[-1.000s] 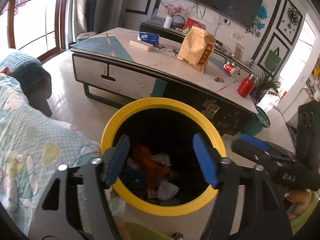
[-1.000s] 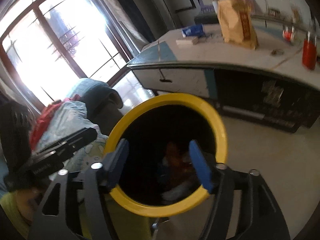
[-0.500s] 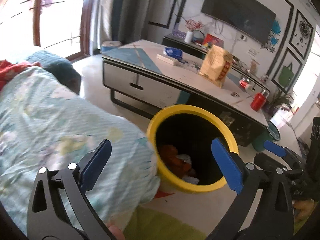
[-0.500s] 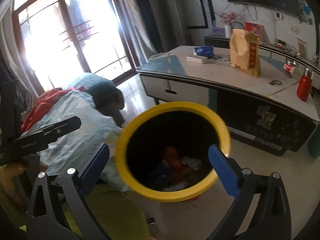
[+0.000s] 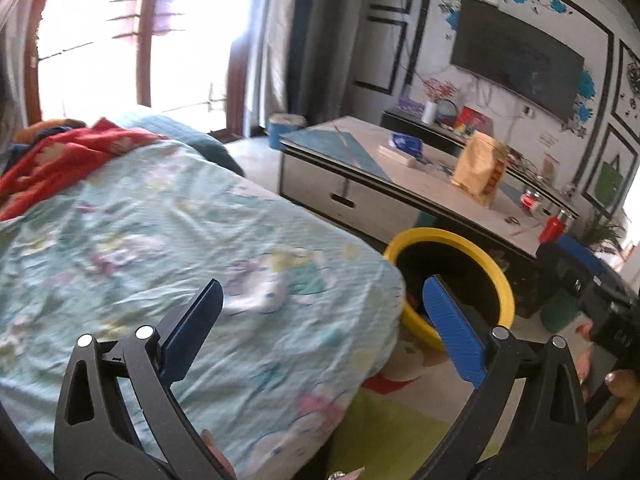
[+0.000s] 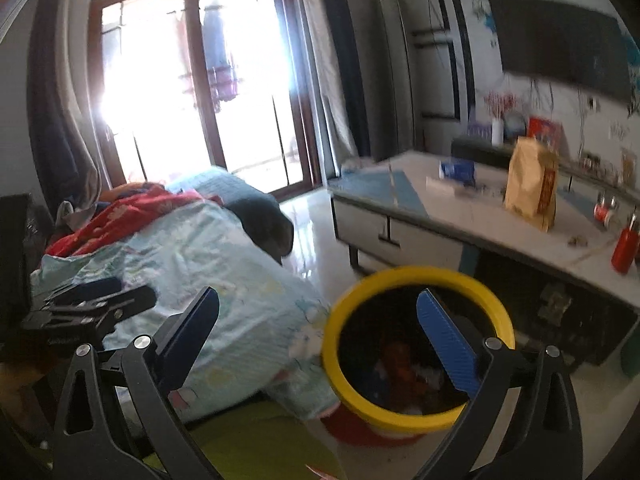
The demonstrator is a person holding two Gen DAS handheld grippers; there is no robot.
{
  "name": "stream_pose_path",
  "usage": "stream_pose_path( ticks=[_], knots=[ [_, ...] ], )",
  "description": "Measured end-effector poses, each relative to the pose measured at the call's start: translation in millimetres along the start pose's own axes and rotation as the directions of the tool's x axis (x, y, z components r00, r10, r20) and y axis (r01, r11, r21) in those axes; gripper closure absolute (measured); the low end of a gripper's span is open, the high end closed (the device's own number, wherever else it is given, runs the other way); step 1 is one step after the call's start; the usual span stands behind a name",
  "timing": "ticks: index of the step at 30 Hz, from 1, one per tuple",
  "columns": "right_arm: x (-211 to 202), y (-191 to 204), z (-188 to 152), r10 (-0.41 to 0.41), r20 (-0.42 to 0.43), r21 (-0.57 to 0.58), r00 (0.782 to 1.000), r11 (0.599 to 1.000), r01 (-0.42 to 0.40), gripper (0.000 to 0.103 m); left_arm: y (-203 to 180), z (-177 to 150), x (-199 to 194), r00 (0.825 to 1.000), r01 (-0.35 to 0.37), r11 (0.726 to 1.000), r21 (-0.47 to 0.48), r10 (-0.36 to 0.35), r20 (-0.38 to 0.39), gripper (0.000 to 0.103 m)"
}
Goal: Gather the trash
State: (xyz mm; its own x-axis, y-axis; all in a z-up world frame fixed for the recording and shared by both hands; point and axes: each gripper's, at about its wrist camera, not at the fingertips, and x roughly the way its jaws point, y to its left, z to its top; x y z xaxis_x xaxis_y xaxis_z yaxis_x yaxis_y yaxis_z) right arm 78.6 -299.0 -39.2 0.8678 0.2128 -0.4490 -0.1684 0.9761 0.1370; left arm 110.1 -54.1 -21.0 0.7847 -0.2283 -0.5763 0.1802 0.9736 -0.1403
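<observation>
Low surface (image 5: 404, 184): tan paper bag (image 5: 478, 174) upright, blue packet (image 5: 407, 145), red bottle (image 5: 552, 229) near far end. Tiled floor (image 6: 316, 220): yellow-rimmed bin (image 6: 416, 354) beside bed (image 5: 160, 240); floral quilt, red cloth (image 5: 60, 156) on bed.

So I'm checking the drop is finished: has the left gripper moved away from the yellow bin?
Yes. The left gripper, jaws just opened and empty, has pulled back from over the yellow bin, toward the bedspread.

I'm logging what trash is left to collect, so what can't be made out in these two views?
- Contents of the yellow bin: dark and blurred in the right wrist view; mostly hidden by the quilt in the left wrist view.
- Small items on the coffee table: motion-blurred, too small.
- Floor beside the bin: cut off by both tools' frames.
</observation>
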Motion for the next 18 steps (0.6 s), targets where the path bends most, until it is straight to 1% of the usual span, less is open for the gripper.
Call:
stream_pose_path(
  ticks=[5,7,9,13,15,18],
  knots=[
    [-16,25,-1,0.007,0.106,-0.020,0.994,1.000,-0.005,0.006,14,-16,-36,0.994,-0.066,0.998,0.000,0.066,0.091,0.011],
    [-24,35,-5,0.017,0.161,-0.034,0.987,0.999,-0.012,0.006,19,-20,-48,0.989,-0.084,0.996,-0.005,0.084,0.123,0.011],
    [-32,41,-9,0.022,0.196,-0.047,0.980,0.999,-0.013,0.006,21,-27,-60,0.982,-0.099,0.995,-0.016,0.100,0.158,0.011],
    [-42,56,-20,0.050,0.238,-0.071,0.970,0.997,-0.034,0.006,24,-36,-79,0.968,-0.115,0.993,-0.031,0.119,0.219,0.011],
    [-47,62,-24,0.049,0.275,-0.102,0.960,0.995,-0.021,0.006,26,-38,-86,0.962,-0.112,0.993,-0.041,0.119,0.244,0.011],
    [-48,62,-28,0.049,0.280,-0.102,0.959,0.995,-0.021,0.006,29,-39,-91,0.956,-0.112,0.992,-0.054,0.122,0.265,0.011]
  ],
)
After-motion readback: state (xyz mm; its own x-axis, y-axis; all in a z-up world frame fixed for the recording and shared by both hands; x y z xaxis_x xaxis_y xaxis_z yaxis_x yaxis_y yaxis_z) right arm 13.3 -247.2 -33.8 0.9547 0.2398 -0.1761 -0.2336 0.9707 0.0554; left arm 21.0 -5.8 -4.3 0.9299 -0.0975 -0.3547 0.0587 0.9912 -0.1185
